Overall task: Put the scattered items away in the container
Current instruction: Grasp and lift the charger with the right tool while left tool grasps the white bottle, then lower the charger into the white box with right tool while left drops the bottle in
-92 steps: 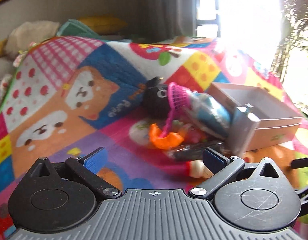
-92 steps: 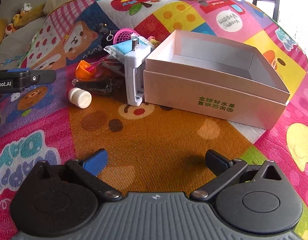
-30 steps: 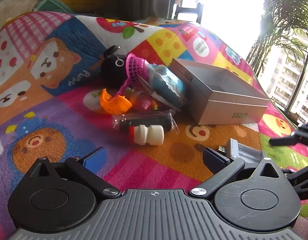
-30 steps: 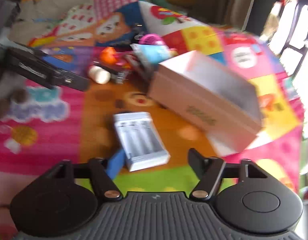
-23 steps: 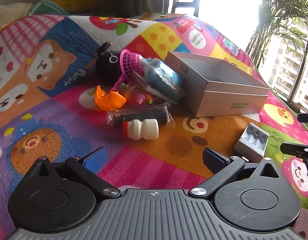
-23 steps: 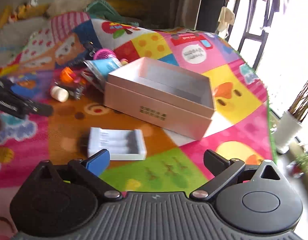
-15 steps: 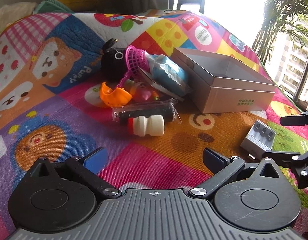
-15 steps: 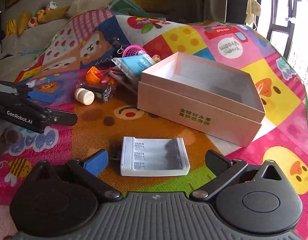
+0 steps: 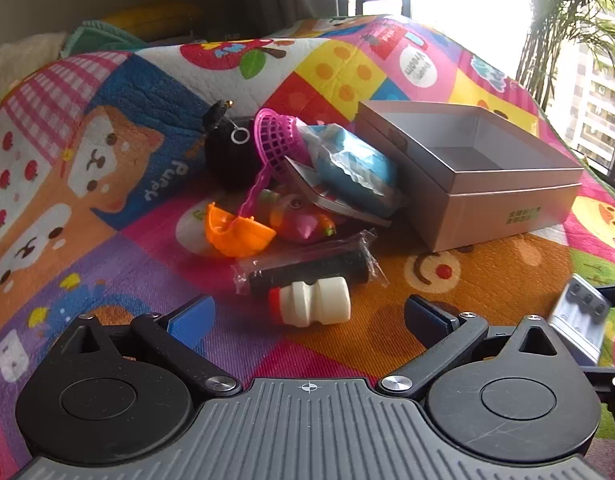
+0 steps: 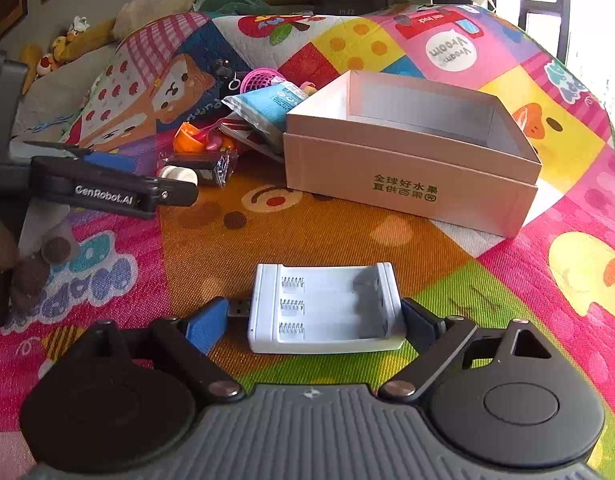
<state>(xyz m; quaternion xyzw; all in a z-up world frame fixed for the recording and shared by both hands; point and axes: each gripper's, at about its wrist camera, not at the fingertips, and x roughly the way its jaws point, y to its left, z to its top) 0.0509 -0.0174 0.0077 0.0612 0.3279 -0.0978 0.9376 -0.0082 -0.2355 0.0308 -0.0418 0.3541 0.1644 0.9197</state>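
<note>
A white battery charger (image 10: 323,308) with a USB plug lies on the play mat between the fingers of my right gripper (image 10: 307,320). The jaws are closing, and the pads touch the plug end and the far end. The open pink cardboard box (image 10: 407,184) stands empty just beyond. My left gripper (image 9: 307,318) is open, with a small white bottle (image 9: 311,306) lying right in front of its fingertips. Behind the bottle are a black item in clear wrap (image 9: 307,270), an orange cup (image 9: 235,234), a pink mesh scoop (image 9: 277,140), a blue packet (image 9: 355,164) and a black plush (image 9: 227,152).
The colourful mat (image 10: 267,240) covers a raised surface that drops off at the right, near the window. Cushions and soft toys (image 10: 67,48) lie at the far left. The left gripper (image 10: 155,178) reaches in from the left of the right wrist view, close to the pile.
The right gripper has rolled level and closed in around the charger, which now sits crosswise between its fingers. The left gripper has drifted closer to the white bottle.
</note>
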